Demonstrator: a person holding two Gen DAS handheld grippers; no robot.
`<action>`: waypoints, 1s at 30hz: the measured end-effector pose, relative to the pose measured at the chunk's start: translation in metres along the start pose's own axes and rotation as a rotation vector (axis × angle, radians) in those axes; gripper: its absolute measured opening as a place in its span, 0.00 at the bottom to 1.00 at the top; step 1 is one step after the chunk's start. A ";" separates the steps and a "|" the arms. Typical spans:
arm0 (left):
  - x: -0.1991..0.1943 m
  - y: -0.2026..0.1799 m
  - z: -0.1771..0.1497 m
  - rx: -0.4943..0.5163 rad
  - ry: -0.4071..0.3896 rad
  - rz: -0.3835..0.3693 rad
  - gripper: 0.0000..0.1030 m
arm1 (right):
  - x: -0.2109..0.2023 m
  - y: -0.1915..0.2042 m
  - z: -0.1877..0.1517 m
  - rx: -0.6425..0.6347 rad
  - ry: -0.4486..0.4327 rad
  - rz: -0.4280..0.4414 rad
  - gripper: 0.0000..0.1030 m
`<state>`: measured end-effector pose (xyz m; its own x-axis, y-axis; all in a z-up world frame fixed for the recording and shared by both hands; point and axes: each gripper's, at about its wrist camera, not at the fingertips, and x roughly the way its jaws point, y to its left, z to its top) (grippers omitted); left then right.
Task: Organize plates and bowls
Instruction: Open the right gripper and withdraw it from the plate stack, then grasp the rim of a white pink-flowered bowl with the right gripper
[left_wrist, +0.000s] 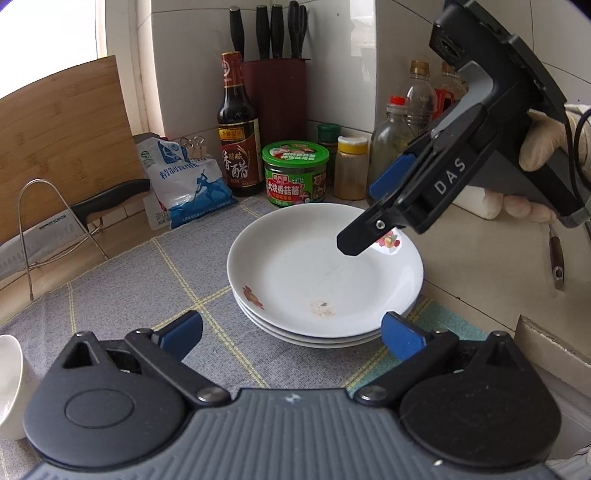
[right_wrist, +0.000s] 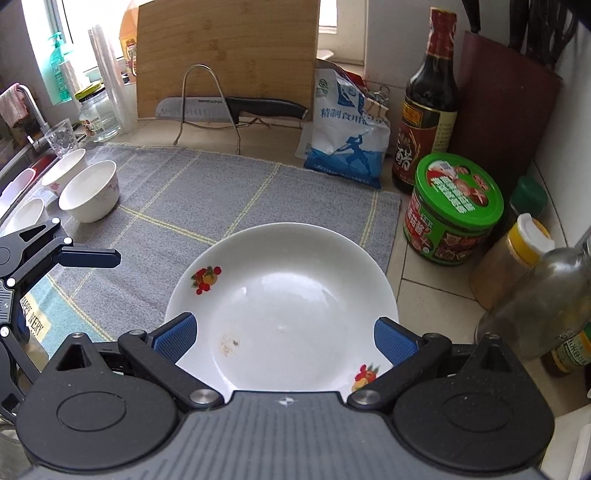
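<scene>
A stack of three white plates (left_wrist: 325, 273) with fruit prints sits on the grey checked mat (left_wrist: 147, 280); the top plate has a small brown stain. It also shows in the right wrist view (right_wrist: 284, 306). My left gripper (left_wrist: 291, 332) is open and empty, just short of the stack's near rim. My right gripper (right_wrist: 284, 338) is open and hovers over the top plate's rim, holding nothing; in the left wrist view it (left_wrist: 373, 218) comes in from the right. Several white bowls (right_wrist: 90, 192) stand at the mat's left end, and one bowl (left_wrist: 9, 384) is by my left gripper.
Behind the plates stand a green-lidded jar (left_wrist: 295, 173), a vinegar bottle (left_wrist: 236, 129), a salt bag (left_wrist: 188, 184), spice jars (left_wrist: 351, 166), glass bottles (left_wrist: 395, 136) and a knife block (left_wrist: 275, 92). A cutting board (right_wrist: 225, 55) and knife (right_wrist: 229, 109) rest on a wire rack. A sink (right_wrist: 14, 158) lies left.
</scene>
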<state>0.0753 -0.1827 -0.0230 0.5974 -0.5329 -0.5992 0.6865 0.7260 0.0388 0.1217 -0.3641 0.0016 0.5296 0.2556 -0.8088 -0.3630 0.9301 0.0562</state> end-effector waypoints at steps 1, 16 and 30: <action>-0.005 0.001 -0.001 -0.011 -0.007 0.009 0.99 | -0.001 0.004 0.001 -0.009 -0.009 0.003 1.00; -0.075 0.049 -0.037 -0.120 -0.076 0.127 0.99 | -0.007 0.098 0.013 -0.064 -0.150 -0.043 1.00; -0.165 0.150 -0.130 -0.166 0.010 0.290 0.99 | 0.033 0.251 0.055 -0.143 -0.166 0.025 1.00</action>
<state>0.0256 0.0710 -0.0224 0.7531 -0.2902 -0.5905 0.4114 0.9081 0.0784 0.0904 -0.1077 0.0218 0.6336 0.3292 -0.7002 -0.4767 0.8789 -0.0181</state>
